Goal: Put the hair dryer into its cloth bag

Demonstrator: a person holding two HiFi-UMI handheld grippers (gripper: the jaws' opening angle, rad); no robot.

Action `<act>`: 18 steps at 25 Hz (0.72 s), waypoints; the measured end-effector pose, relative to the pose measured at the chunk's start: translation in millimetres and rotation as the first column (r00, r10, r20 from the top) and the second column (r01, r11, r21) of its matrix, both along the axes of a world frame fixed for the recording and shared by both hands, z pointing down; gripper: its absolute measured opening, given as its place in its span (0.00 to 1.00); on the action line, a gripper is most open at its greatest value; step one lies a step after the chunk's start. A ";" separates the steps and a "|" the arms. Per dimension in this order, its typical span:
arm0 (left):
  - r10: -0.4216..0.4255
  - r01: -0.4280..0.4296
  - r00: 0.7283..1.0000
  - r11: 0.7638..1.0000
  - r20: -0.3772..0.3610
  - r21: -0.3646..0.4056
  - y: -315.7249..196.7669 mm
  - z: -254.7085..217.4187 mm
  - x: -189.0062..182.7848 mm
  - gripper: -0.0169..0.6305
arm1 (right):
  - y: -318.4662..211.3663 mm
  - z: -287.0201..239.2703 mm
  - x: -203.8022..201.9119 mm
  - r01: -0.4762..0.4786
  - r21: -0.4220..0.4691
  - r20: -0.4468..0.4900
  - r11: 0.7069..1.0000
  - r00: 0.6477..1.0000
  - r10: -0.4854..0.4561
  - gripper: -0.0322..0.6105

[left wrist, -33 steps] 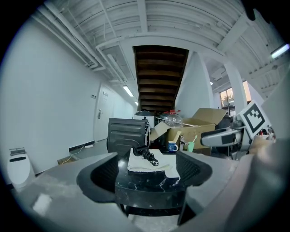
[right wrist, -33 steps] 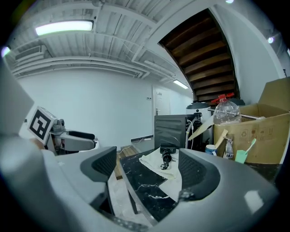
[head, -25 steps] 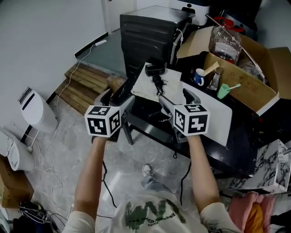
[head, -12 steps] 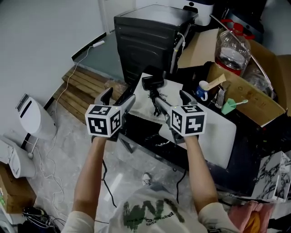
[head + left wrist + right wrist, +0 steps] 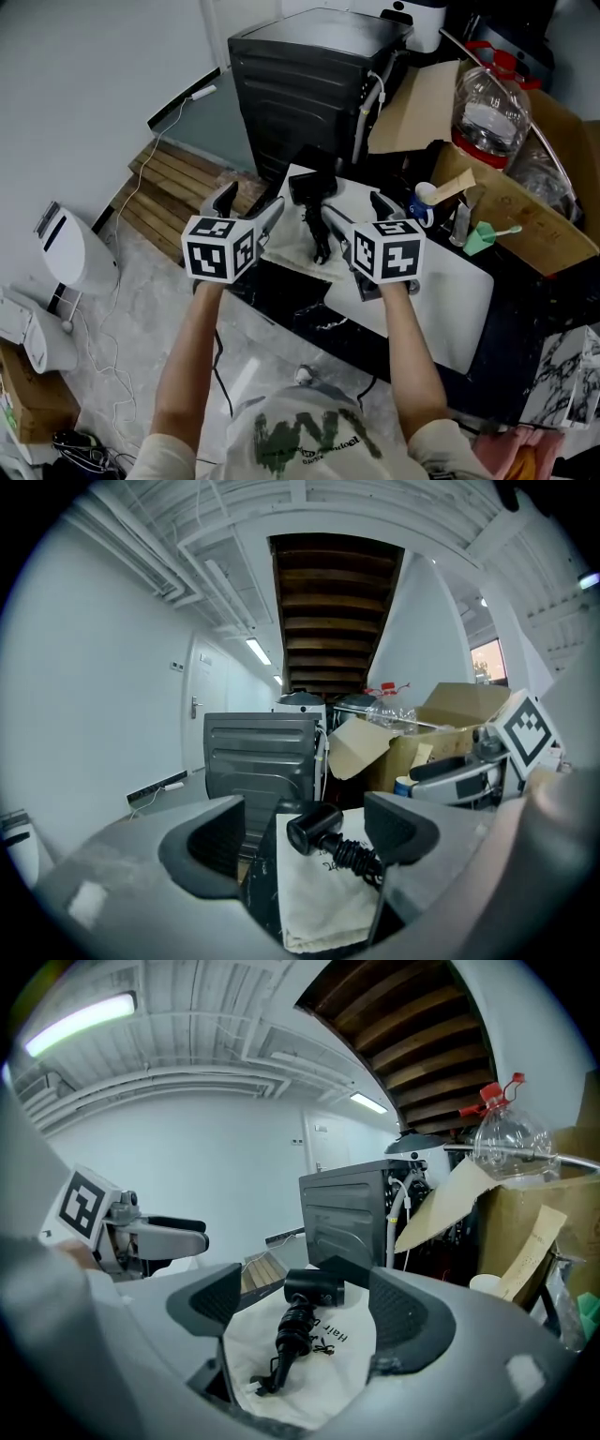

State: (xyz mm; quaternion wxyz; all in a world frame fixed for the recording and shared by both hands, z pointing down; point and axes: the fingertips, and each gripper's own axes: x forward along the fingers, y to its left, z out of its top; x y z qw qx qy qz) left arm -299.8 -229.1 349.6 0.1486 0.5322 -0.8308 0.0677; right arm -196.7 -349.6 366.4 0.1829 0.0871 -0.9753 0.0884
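Hair dryer (image 5: 312, 190), black with its cord bundled along the handle, lies on top of the white cloth bag (image 5: 284, 246) on the counter (image 5: 281, 298), just ahead of both tongs. Left tongs (image 5: 248, 202) and right tongs (image 5: 354, 208) hover side by side, jaws apart, gripping nothing.

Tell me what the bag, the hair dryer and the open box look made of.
Bag: off-white woven cloth, matte; it lies limp and creased, with print on it.
Hair dryer: probably black plastic, satin, with a faint sheen on the barrel.
Box: brown cardboard, dull, judging by its tan faces and folded flaps.
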 end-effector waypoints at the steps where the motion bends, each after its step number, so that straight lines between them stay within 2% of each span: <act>1: 0.004 -0.004 1.000 1.000 -0.002 -0.005 -3.4 2.0 -0.7 0.64 | -2.4 1.2 -0.9 -0.002 -0.005 -0.001 1.000 1.000 0.002 0.69; 10: 0.054 -0.055 0.998 0.998 -0.013 -0.020 -18.9 14.9 -6.9 0.64 | -2.2 22.5 -9.8 0.005 -0.040 -0.073 0.999 0.997 -0.007 0.69; 18: 0.171 -0.173 0.984 0.985 -0.044 -0.025 -28.5 35.4 -29.6 0.64 | 10.7 50.6 -33.8 -0.016 -0.065 -0.166 0.998 0.986 0.005 0.70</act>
